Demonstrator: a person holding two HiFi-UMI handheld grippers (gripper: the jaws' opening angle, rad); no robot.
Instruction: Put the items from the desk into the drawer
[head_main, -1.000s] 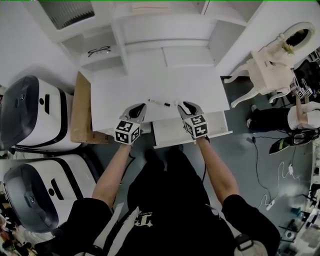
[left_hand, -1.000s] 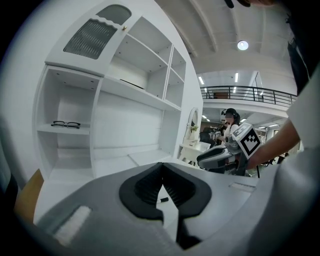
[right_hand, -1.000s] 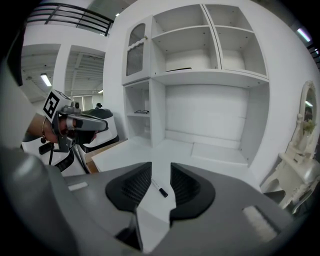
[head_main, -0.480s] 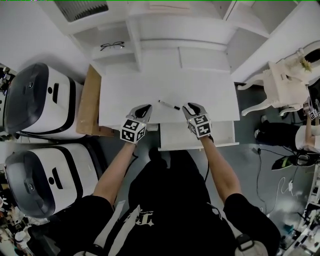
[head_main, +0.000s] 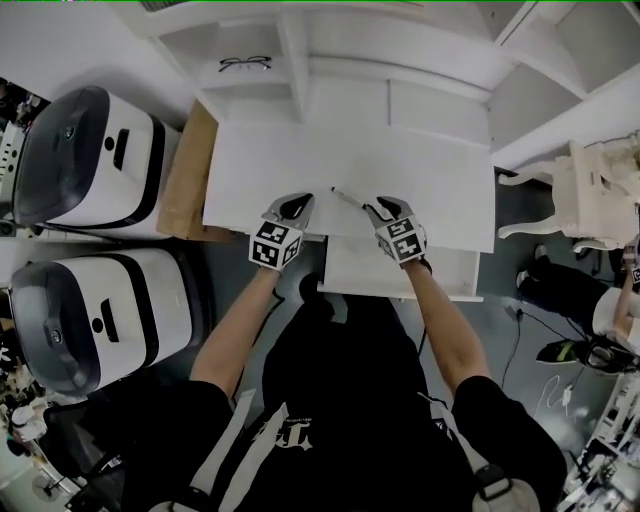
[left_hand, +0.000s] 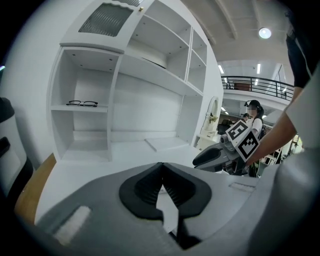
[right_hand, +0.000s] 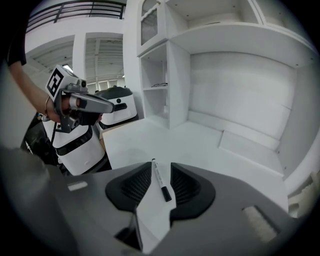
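Note:
A black-and-white marker pen (head_main: 347, 198) lies on the white desk (head_main: 420, 170). In the right gripper view the pen (right_hand: 161, 180) rests on the desk between the jaws of my right gripper (right_hand: 160, 166); they are open and the pads stand clear of it. That gripper (head_main: 378, 208) hovers at the desk's front edge, above the open white drawer (head_main: 445, 280). My left gripper (head_main: 297, 206) is to the left of the pen, a little apart from it. Its jaws (left_hand: 161, 167) meet at the tips with nothing between them. A pair of glasses (head_main: 245, 63) sits on a shelf at the back left.
Two white-and-black machines (head_main: 85, 150) (head_main: 100, 320) stand left of the desk, with a brown board (head_main: 188, 170) leaning against its side. A white hutch with shelves (head_main: 400, 60) rises behind. A white chair (head_main: 600, 190) is at the right. Another person (left_hand: 253, 112) stands far off.
Both grippers have come down toward the desk's front edge. The right gripper has closed in on the pen, which now lies between its jaws. The pen has not moved.

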